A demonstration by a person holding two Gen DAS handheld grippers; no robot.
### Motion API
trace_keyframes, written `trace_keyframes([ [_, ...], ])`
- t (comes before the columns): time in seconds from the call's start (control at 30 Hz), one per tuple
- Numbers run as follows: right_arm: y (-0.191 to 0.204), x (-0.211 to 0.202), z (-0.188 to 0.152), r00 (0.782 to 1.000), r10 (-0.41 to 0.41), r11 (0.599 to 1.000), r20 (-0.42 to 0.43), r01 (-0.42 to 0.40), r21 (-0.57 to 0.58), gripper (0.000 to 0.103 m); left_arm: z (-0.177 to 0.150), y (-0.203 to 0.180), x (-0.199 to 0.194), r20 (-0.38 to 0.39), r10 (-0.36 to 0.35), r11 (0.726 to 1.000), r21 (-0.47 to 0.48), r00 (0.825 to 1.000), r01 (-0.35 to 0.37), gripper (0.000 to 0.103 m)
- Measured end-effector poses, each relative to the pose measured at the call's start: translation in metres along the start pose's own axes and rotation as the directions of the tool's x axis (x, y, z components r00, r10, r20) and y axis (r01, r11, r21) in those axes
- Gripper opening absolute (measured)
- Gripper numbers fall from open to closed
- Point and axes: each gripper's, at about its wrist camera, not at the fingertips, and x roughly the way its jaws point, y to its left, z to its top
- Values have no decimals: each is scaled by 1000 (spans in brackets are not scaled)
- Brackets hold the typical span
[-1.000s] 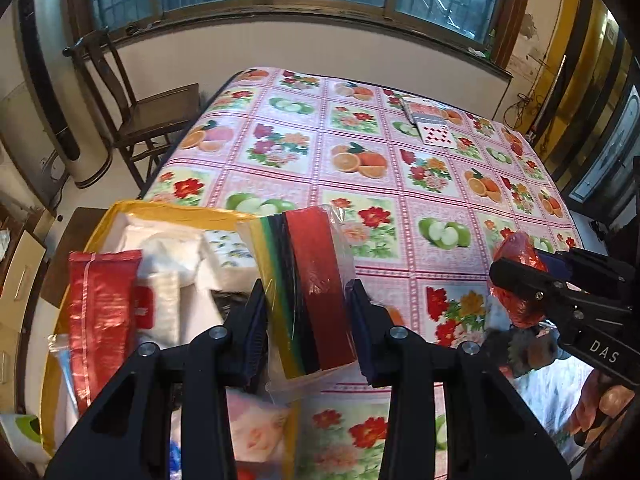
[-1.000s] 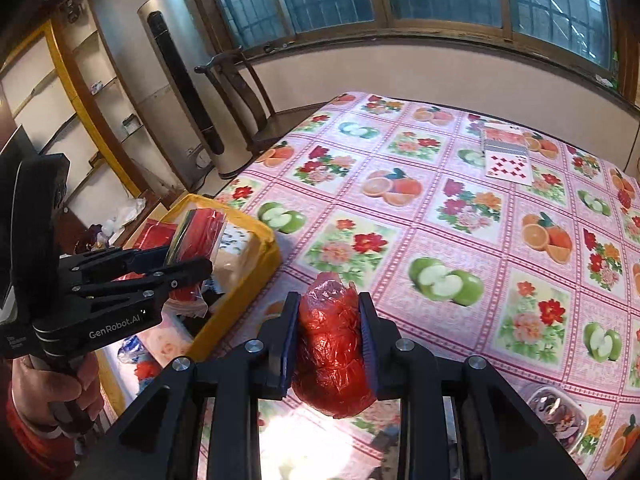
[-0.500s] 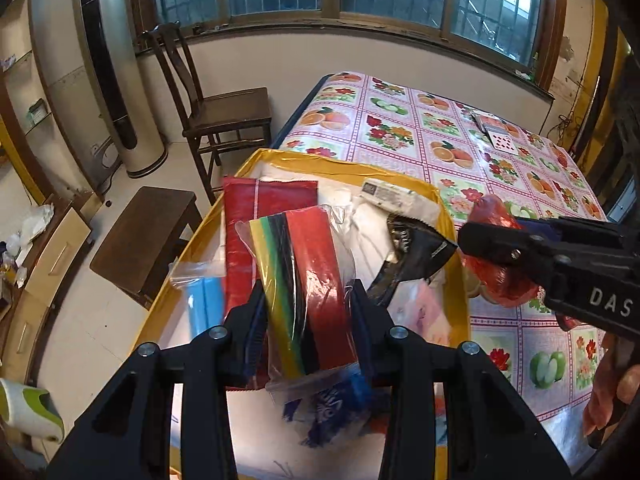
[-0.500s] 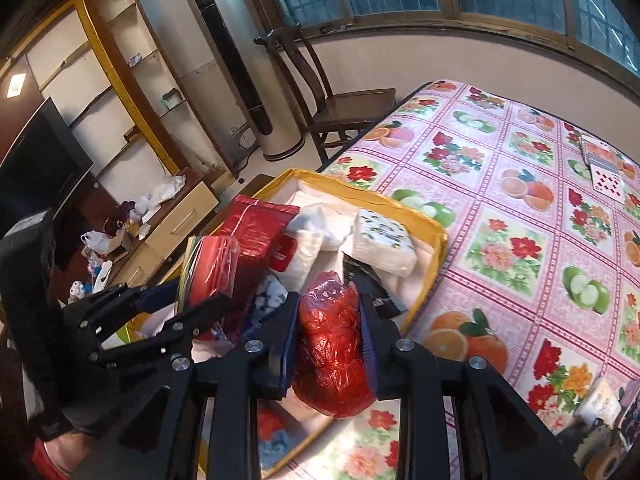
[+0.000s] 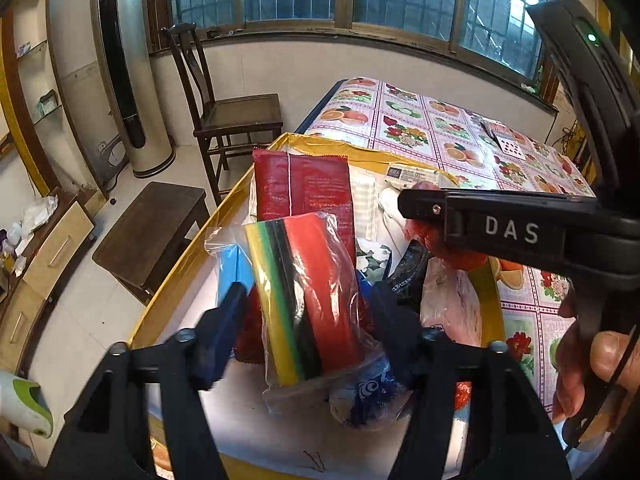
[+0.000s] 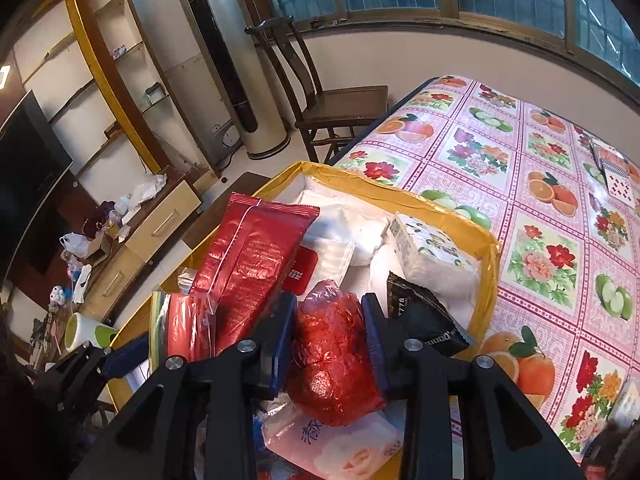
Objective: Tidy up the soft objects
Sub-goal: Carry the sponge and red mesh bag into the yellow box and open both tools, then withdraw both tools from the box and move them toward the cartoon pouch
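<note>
Soft objects are piling in the yellow bin (image 6: 490,256); the right hand-held gripper (image 6: 330,344) is clamping a red crinkly bag (image 6: 334,364) over it for dropping, while the left hand-held gripper (image 5: 308,312) is spreading wide around the striped packet (image 5: 308,296)

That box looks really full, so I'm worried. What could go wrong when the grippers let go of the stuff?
1. The striped bag sits loose between the left gripper's opened jaws, on top of the pile, so it may slide toward the box's near edge.
2. The right gripper clamps a red bundle above a black packet and a pink pack; dropped there, it could roll off.
</note>
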Motion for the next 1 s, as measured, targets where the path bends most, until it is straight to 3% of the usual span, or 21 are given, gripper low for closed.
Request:
trace_keyframes([
  [0.03, 1, -6, -4, 1000, -13, 1000, 18, 13, -16, 39, -1, -1, -2, 14, 10, 1000, -1, 1000, -10, 83],
  [0.2, 3, -45, -27, 988, -57, 997, 146, 64, -46, 57, -4, -3, -18, 91, 63, 998, -25, 994, -61, 83],
  [0.3, -2, -67, -38, 981, -32, 999, 192, 36, -20, 58, -4, -5, -26, 114, 82, 996, -37, 990, -78, 83],
  [0.47, -6, -102, -66, 959, -88, 996, 270, 93, -4, 63, -11, -19, -44, 161, 96, 995, -45, 982, -90, 83],
  [0.67, -26, -134, -103, 932, -167, 986, 323, 167, 30, 68, -20, -54, -54, 195, 57, 998, -18, 979, -55, 83],
  [1.0, -84, -160, -130, 926, -220, 974, 306, 193, 114, 68, -25, -118, -54, 191, 12, 997, 67, 982, -25, 83],
])
